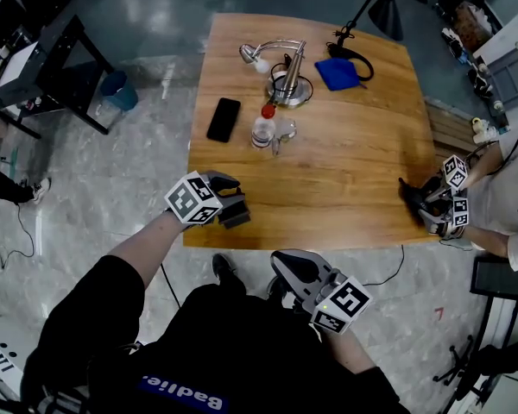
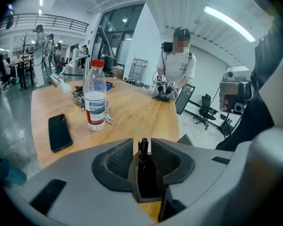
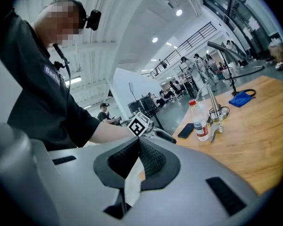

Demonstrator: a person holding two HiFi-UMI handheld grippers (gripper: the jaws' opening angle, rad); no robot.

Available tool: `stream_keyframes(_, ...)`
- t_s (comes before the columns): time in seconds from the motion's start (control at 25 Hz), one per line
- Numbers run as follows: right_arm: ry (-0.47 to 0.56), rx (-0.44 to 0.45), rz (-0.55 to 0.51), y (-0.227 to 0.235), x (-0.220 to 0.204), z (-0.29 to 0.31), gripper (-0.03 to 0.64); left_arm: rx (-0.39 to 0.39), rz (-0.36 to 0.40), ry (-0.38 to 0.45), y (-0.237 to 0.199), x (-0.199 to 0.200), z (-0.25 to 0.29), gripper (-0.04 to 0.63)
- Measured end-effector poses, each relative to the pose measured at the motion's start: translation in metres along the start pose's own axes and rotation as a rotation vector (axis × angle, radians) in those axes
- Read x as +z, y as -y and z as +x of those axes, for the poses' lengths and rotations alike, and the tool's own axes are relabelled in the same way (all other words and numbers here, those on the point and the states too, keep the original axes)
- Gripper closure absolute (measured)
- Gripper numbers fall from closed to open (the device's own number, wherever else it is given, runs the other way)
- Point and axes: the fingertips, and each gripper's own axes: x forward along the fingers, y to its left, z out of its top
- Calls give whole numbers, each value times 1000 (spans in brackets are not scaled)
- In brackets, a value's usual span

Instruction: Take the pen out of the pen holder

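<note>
Left gripper view: a pen [image 2: 142, 150] is clamped by the left gripper [image 2: 142, 142] at the table's [image 2: 132, 112] near edge; the right gripper [image 3: 137, 147] is closed, empty. Laying it down is judged next.

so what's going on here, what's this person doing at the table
A person stands at the near edge of a wooden table with a hand-held claw in each hand. The left claw is shut on a black pen and hovers over the table's near left corner. The right claw is shut and empty, off the table by the person's body. A water bottle and a phone sit farther in, apart from both claws.
</note>
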Motion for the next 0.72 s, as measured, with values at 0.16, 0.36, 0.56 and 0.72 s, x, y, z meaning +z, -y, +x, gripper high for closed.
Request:
stream_keyframes(0.16, 1, 3, 5, 2, -1, -1, 611, 3, 2, 7, -1, -1, 1, 526)
stream_keyframes(0.36, 0, 16, 5, 1, 0, -4, 611, 17, -8, 16, -2, 1, -6, 528)
stream_keyframes(0.56, 2, 37, -7, -2, 0, -8, 611, 38, -13, 47, 1, 11, -22, 528)
stream_keyframes(0.72, -2, 68, -21, -6, 3, -8, 611, 66, -9, 72, 7, 20, -40, 528)
